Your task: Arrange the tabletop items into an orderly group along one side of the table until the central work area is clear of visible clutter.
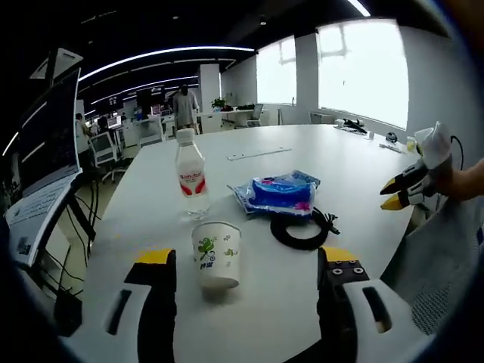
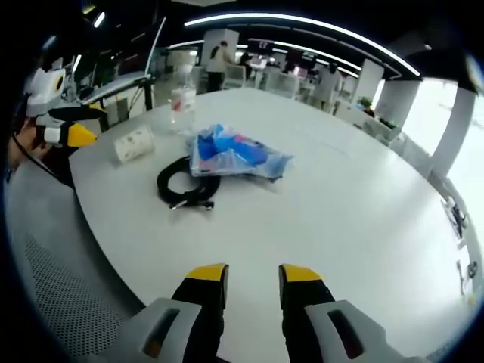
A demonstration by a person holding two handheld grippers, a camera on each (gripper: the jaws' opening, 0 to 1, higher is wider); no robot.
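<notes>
Both views low over the table [image 1: 302, 144] edge, angled inward (sharing central clutter)

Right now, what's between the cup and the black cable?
Nothing: bare white table separates the cup from the cable, seen in the left gripper view.

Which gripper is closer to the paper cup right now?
Left. The left gripper brackets the paper cup between open jaws; the right gripper sits farther off, past the cable coil.
</notes>
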